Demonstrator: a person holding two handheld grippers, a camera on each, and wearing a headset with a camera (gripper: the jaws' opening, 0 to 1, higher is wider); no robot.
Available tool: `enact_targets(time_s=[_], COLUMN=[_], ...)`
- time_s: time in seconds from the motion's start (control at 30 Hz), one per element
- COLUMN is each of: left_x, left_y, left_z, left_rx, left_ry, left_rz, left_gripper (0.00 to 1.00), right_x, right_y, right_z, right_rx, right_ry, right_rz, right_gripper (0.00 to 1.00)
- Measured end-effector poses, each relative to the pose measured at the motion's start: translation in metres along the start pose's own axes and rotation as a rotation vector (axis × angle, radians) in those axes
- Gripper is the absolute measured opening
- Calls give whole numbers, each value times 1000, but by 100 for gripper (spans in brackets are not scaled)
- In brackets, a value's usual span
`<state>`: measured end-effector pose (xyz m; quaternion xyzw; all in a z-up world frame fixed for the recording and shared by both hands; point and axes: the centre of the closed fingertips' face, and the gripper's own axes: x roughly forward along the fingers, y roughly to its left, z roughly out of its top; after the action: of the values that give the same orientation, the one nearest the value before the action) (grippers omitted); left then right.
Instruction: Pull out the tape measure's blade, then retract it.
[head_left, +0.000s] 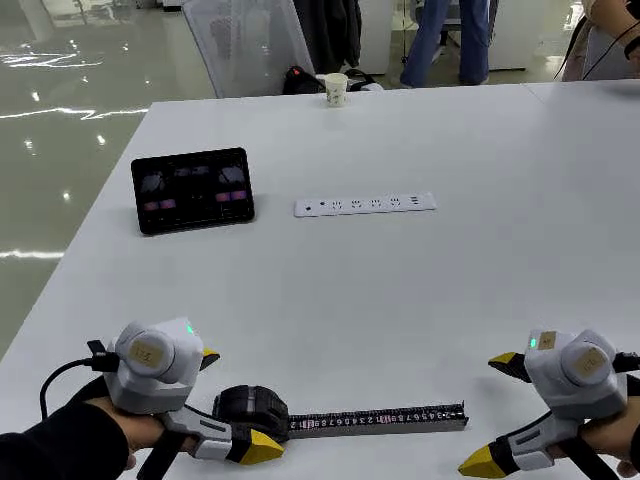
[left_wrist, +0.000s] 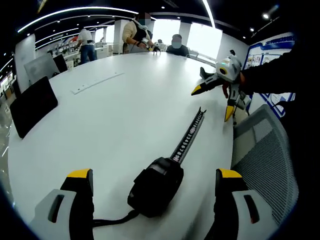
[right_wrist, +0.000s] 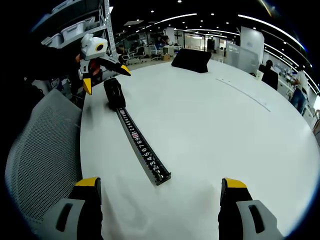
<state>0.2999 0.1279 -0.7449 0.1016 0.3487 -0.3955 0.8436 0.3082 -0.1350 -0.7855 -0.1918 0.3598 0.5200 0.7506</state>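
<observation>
We hold the left gripper (head_left: 235, 400) low at our left, jaws spread wide and pointing right; our left hand (head_left: 140, 432), in a dark sleeve (head_left: 60, 445), grips its handle. The right gripper (head_left: 490, 410) faces it from our right, jaws likewise apart, in our right hand (head_left: 612, 437).

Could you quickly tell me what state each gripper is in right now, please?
Left gripper: open, jaws either side of the tape measure case, not gripping it.
Right gripper: open, holding nothing, near the end of the blade.
</observation>
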Motion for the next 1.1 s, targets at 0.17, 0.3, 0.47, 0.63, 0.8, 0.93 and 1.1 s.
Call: enact_targets(time_s=[0.17,0.3,0.47,0.63,0.8,0.93,1.1], left_x=[-5,-8,-12,-14,-23,-30,-37], left_y=[6,8,8,8,5,5,8], left_z=[-7,-17,-30,-43,-47,-47,-53], left_rx=[-14,-34,-49,-61,-59,-89,-105], left_ry=[-24,-23,-31,-41,-56,-88,-107], left_rz=[36,51,73,94,120,138,159], left_gripper=[99,99,99,99,99,99,99], right_x=[-6,-10,-17,-22,-28,-36,-44], right_y=[0,0,0,3,5,6,8], right_z=[-4,-8,-11,-18,-23,-24,-27], right_rx=[-10,7,21,50,65,70,79], right_ry=[-34,-52,-83,-87,-94,-110,-115], right_rz=[-21,-39,-71,-72,-91,-118,-140], right_gripper=[99,99,99,99,99,99,99])
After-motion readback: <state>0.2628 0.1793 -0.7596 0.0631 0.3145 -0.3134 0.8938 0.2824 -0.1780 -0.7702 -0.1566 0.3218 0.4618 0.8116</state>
